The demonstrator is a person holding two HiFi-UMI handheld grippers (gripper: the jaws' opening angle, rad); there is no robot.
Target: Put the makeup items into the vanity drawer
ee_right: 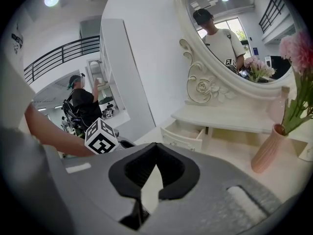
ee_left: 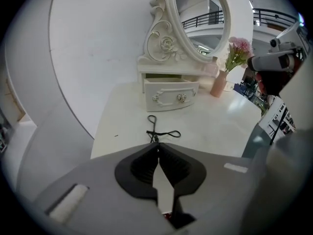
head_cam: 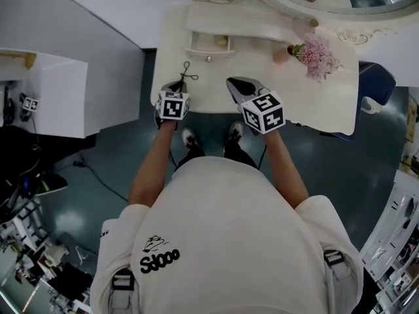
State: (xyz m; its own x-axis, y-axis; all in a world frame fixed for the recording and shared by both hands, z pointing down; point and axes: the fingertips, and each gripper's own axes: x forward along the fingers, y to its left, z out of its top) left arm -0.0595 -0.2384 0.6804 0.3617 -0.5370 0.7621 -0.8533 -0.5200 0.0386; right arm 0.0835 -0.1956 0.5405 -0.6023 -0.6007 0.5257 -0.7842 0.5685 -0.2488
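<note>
Jaws: left gripper (ee_left: 157, 146) clenched, tips seemingly pinching the near end of a thin black looped makeup tool (ee_left: 159, 132) that lies on the table (ee_left: 222, 131); right gripper (ee_right: 155, 148) clenched on nothing. Beyond, the vanity drawer (ee_left: 171, 98) stands open. The tool is not yet inside it, so the lift and the carry to the drawer are still to do.

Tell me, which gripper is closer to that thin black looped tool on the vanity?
Left. The left gripper has its fingers closed at the near end of the black looped tool; the right gripper hovers apart, off to its right.
</note>
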